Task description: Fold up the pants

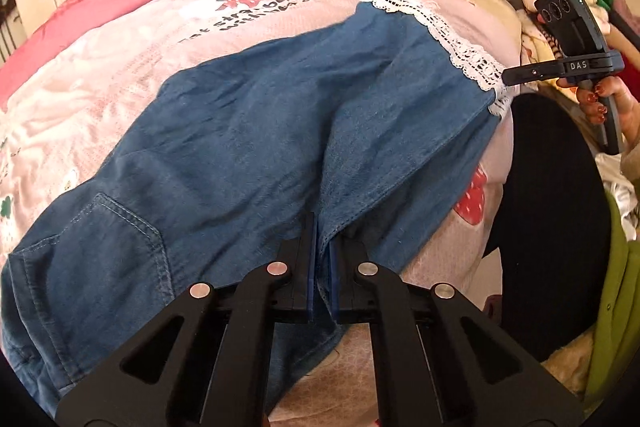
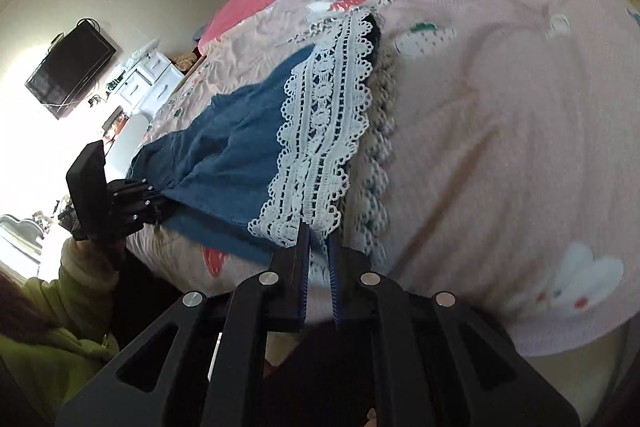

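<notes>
While lying spread across the pink strawberry bedsheet (image 1: 132, 67), blue denim pants (image 1: 256, 131) looking soft and limp, likely sagging wherever unsupported; left gripper (image 1: 323, 239) pinching the inseam edge near the crotch. Turning to the right wrist view: right gripper (image 2: 320, 247) clamping the white lace hem (image 2: 320, 131), delicate openwork, better gripped at the denim just beside it.

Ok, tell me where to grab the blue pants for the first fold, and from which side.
Take the pants by the near edge, coming in low from the bedside: the left gripper is shut on the near denim seam, the right gripper on the lace hem. The cloth lies flat and lengthwise, so two spread edge grips should carry it over evenly.
</notes>
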`<state>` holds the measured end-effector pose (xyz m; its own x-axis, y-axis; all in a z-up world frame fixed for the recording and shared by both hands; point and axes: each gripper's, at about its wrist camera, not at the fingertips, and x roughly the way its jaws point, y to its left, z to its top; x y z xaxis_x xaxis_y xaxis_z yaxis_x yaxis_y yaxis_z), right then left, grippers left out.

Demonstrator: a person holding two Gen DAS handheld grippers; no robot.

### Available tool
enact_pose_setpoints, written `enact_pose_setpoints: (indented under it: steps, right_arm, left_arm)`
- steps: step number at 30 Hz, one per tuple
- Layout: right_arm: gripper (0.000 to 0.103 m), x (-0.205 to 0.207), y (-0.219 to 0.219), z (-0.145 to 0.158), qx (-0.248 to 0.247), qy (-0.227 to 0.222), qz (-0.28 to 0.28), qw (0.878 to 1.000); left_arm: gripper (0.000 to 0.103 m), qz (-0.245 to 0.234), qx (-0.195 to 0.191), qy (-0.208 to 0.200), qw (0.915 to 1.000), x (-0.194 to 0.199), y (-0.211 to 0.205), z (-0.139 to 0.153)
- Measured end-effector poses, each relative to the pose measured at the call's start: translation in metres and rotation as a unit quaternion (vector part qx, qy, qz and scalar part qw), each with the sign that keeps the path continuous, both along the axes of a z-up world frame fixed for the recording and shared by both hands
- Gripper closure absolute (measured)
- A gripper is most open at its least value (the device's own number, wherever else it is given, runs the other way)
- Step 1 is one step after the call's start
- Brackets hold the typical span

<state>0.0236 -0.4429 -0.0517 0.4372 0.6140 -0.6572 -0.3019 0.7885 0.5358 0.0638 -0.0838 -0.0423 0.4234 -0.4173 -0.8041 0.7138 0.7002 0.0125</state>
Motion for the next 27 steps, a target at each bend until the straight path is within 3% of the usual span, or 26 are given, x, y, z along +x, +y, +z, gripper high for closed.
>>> enact_pose_setpoints:
  steps: [4,7,10,13,17,22,27]
  right_arm:
    - [0.090,-0.003,0.002,0.008,-0.003,-0.017,0.010,1.000]
    - [0.080,0.004,0.010,0.009,-0.005,-0.014,0.023,1.000]
    - [0.079,0.009,0.015,0.010,-0.006,-0.017,0.029,0.999]
    - [0.096,0.008,0.021,0.012,-0.065,-0.014,0.029,0.997]
    - [0.096,0.001,0.005,0.019,-0.101,-0.031,0.014,0.994]
    - [0.096,-0.001,0.003,-0.004,-0.108,-0.004,0.030,0.994]
    - [0.096,-0.005,0.000,-0.005,-0.101,-0.002,0.033,0.994]
  left_arm:
    - [0.102,-0.015,0.002,-0.012,0.9998,-0.008,-0.004,0.004]
    - [0.102,-0.025,0.004,-0.016,0.9995,-0.012,-0.010,0.004]
    - [0.102,-0.025,0.010,-0.016,0.9995,-0.015,-0.015,0.003]
    - [0.102,-0.019,0.011,-0.012,0.9997,-0.014,-0.017,0.003]
    - [0.102,-0.026,0.016,-0.014,0.9994,-0.015,-0.021,0.003]
    - [0.102,-0.028,0.027,-0.016,0.9991,-0.018,-0.025,-0.007]
    - [0.102,-0.030,0.022,-0.011,0.9993,-0.022,-0.017,-0.005]
